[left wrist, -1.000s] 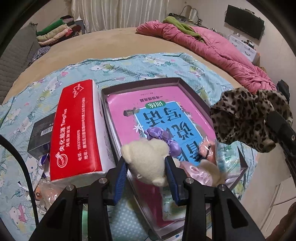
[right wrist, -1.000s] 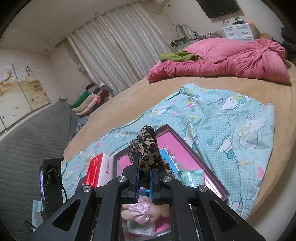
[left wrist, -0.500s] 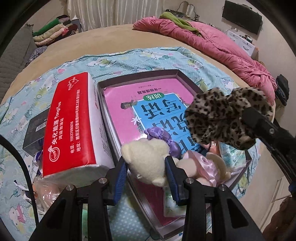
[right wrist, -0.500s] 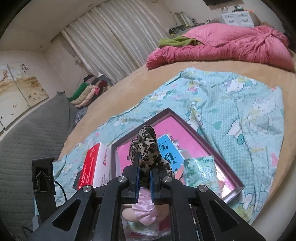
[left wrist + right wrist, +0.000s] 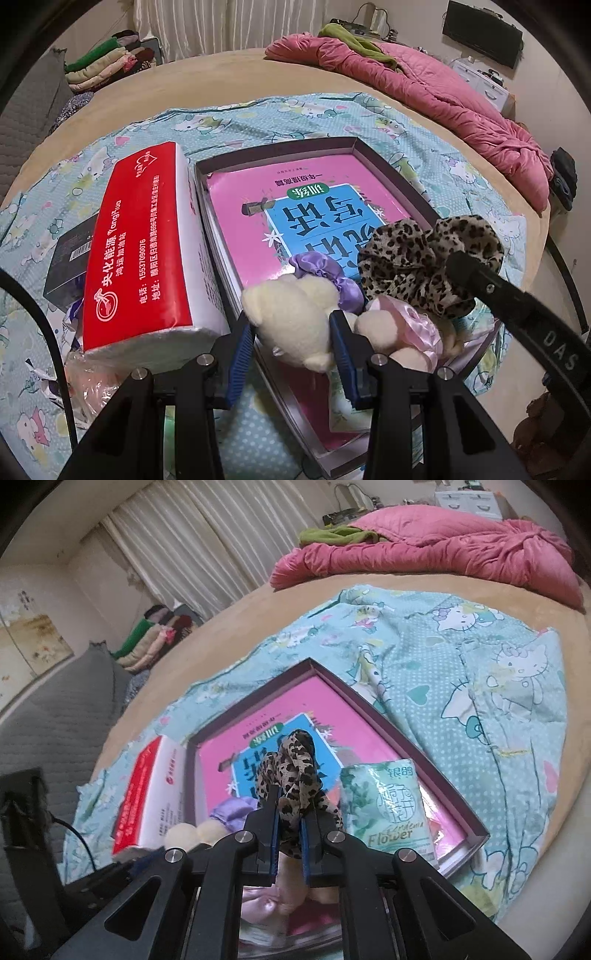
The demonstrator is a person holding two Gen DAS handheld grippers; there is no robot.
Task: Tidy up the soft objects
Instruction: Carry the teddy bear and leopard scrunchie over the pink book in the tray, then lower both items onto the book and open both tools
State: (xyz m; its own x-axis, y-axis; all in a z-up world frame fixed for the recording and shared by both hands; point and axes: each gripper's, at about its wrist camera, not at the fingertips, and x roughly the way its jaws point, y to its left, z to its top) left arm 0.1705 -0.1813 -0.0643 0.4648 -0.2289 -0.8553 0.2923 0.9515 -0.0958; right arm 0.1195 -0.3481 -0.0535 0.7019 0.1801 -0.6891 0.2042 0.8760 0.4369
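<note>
- The left tool (image 5: 291, 332) has its blue pads closed against the head of a cream plush bear (image 5: 291, 314). The bear's head sits at the near rim of the shallow purple box (image 5: 391, 162), and its pink satin dress (image 5: 413, 328) trails into the box on the right.
- The right tool (image 5: 289, 812) is clamped narrowly on a leopard-print scrunchie (image 5: 424, 258). The scrunchie is lifted above the near part of the box, over the bear's dress, and I cannot tell whether it touches anything below.
- Already in the box: a purple scrunchie (image 5: 325, 269) lying on the pink-and-blue book (image 5: 306, 206) that covers the box floor, and a green tissue pack (image 5: 388, 805) at the right side.
- Outside the box, just beside its left wall, a red-and-white tissue pack (image 5: 140, 243) lies on the Hello Kitty sheet (image 5: 258, 114). A black box (image 5: 70, 266) sits further left, partly hidden, with a crumpled plastic bag (image 5: 85, 373) near the front.
- Judged from this layout, the sorting looks well under way: several soft items are gathered in the box, and two are in the tools but not yet released.
- What seems left: set the leopard-print scrunchie down inside, probably by the purple one, then let go of the bear so it lies fully in the box.
- Whether the red-and-white tissue pack counts as a soft object to move, I cannot say.
- The pink quilt (image 5: 424, 88) and folded clothes (image 5: 107, 62) at the far side of the bed look like no part of this job.
</note>
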